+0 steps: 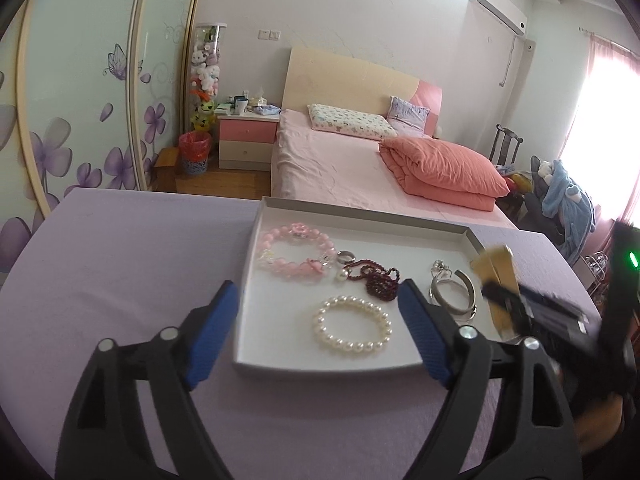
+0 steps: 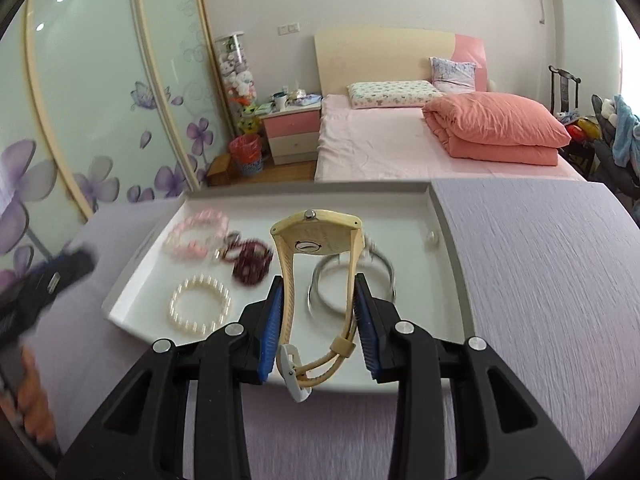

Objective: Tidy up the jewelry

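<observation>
You have one tray point(image 1: 256, 240) in front of you. In it lie four bracelets: one pink point(image 1: 296, 254) far left, one dark red point(image 1: 374, 278) in the middle, one pearl point(image 1: 352, 328) near, one silver bangle point(image 1: 454, 294) right. There is one ring point(image 1: 346, 257), one loose pearl point(image 2: 431, 238) far right, and one watch point(image 2: 316, 264). You hold two grippers.

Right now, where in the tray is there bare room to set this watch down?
The tray is bare along its far wall and right side, beyond the silver bangle, apart from a small pearl piece. The left half is crowded: pink bracelet, dark red beads, pearl bracelet.
</observation>
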{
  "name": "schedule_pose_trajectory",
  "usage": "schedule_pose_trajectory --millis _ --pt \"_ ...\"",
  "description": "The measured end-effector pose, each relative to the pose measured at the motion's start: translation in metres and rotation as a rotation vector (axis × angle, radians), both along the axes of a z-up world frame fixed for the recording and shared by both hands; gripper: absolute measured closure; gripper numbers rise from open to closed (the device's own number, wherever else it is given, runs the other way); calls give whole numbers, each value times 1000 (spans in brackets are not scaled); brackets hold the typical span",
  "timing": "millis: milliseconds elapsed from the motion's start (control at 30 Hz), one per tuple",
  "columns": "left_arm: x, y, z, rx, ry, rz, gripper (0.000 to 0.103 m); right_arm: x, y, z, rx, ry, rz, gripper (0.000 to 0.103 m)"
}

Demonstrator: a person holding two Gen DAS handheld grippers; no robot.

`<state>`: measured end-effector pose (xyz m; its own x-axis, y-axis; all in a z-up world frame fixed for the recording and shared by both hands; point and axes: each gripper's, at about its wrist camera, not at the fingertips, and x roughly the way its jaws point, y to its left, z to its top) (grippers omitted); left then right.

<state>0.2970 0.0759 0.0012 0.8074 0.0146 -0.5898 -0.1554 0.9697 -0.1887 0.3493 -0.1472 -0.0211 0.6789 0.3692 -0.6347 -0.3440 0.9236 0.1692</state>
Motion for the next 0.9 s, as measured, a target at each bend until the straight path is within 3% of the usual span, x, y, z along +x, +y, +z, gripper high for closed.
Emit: schedule_pose_trajectory --millis 167,700,800,900 --pt "-10 3 -2 7 -3 -11 18 18 5 -8 10 18 -25 67" --pt "-6 11 -13 -17 18 -14 18 23 26 -23 -37 34 -33 65" --pt "-6 10 -14 -18 21 -12 18 20 32 -23 -42 30 -15 56" --pt "-6 9 -15 -16 26 -12 18 13 30 -18 -31 2 -13 26"
